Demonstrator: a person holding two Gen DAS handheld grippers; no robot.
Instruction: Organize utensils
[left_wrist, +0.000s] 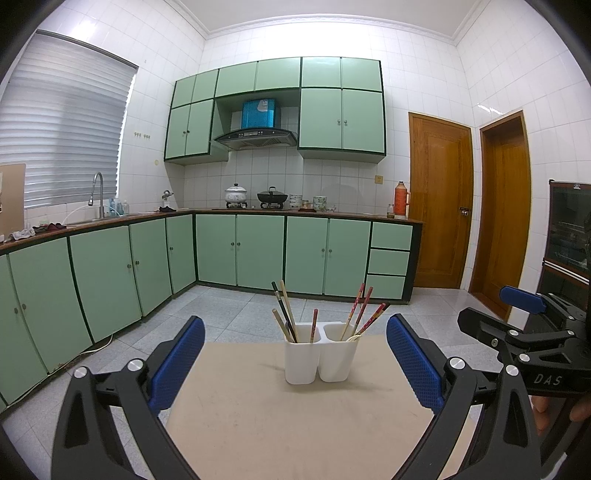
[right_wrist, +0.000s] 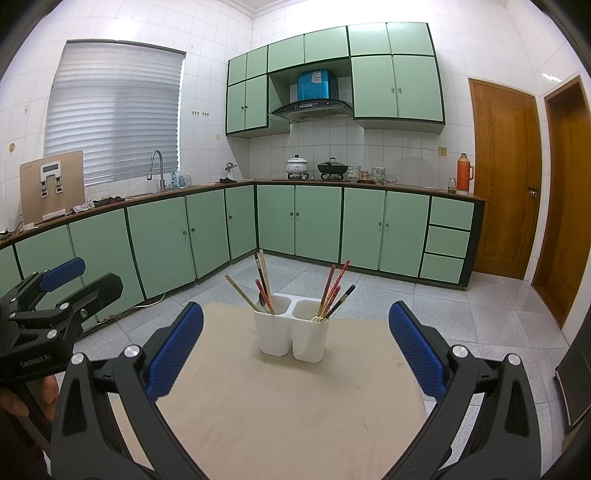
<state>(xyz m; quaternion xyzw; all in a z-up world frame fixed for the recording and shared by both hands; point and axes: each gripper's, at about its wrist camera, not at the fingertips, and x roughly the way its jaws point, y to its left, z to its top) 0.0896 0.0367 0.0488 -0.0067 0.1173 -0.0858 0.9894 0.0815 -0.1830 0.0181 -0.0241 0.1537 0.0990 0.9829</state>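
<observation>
Right gripper (right_wrist: 295, 343) gapes before holder (right_wrist: 291, 332); only its view shows board (right_wrist: 51, 184).

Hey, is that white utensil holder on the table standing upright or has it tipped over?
Upright. The white utensil holder sits flat on the table, and chopsticks poke up from both compartments.

**Item Count**

Two white cups (left_wrist: 302, 358) (left_wrist: 337, 354) are counted, joined side by side on one table (left_wrist: 258, 424). About four chopsticks (left_wrist: 286, 314) are seen in the left cup and about four (left_wrist: 360, 314) in the right. Two grippers (left_wrist: 295, 365) (right_wrist: 295, 347) are recorded.
</observation>
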